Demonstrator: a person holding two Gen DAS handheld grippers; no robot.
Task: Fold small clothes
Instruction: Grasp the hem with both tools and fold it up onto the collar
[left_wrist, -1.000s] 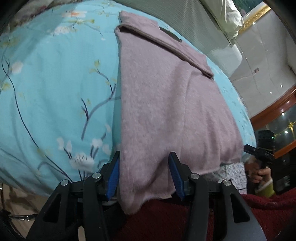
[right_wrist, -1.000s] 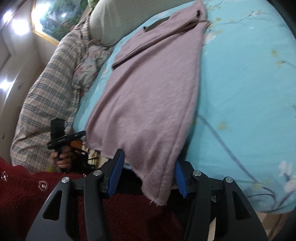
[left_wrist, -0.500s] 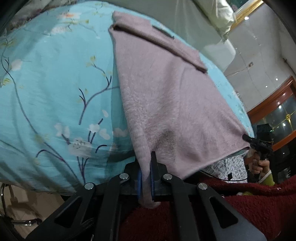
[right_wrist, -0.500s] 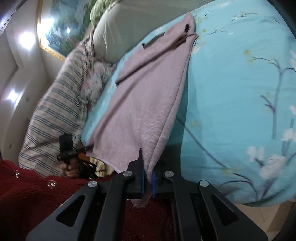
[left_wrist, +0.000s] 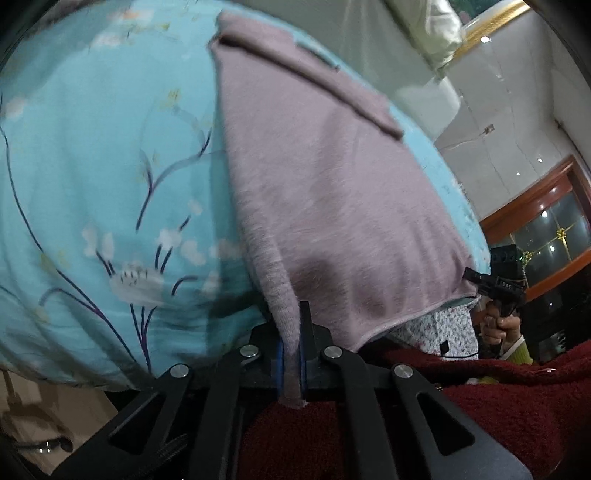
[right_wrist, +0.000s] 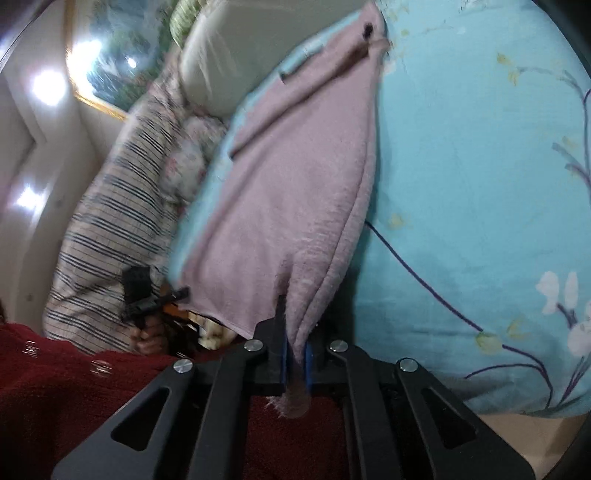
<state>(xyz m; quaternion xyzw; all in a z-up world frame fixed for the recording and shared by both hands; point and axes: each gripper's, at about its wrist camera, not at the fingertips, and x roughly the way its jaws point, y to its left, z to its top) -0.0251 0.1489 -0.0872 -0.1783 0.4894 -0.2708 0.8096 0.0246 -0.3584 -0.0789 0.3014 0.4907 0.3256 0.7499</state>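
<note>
A mauve knitted garment (left_wrist: 325, 184) lies lengthwise on a turquoise floral bedspread (left_wrist: 96, 166), its far end folded over. My left gripper (left_wrist: 290, 332) is shut on the garment's near left corner, a strip of cloth pinched between the blue pads. In the right wrist view the same garment (right_wrist: 295, 192) runs away from me, and my right gripper (right_wrist: 293, 338) is shut on its near right corner, with a frayed tip hanging below the pads. Each view shows the other gripper (left_wrist: 498, 284) (right_wrist: 147, 295) held in a hand at the opposite corner.
The turquoise bedspread (right_wrist: 480, 184) curves down at the near edge. A grey pillow (right_wrist: 229, 59) and a striped blanket (right_wrist: 110, 229) lie at the head of the bed. Dark red fleece (left_wrist: 480, 398) of the person's clothing fills the foreground. A wooden cabinet (left_wrist: 546, 214) stands to the right.
Both grippers went from open around the garment's near corners to shut on them. The near hem has been drawn up and taut between the two grips.
</note>
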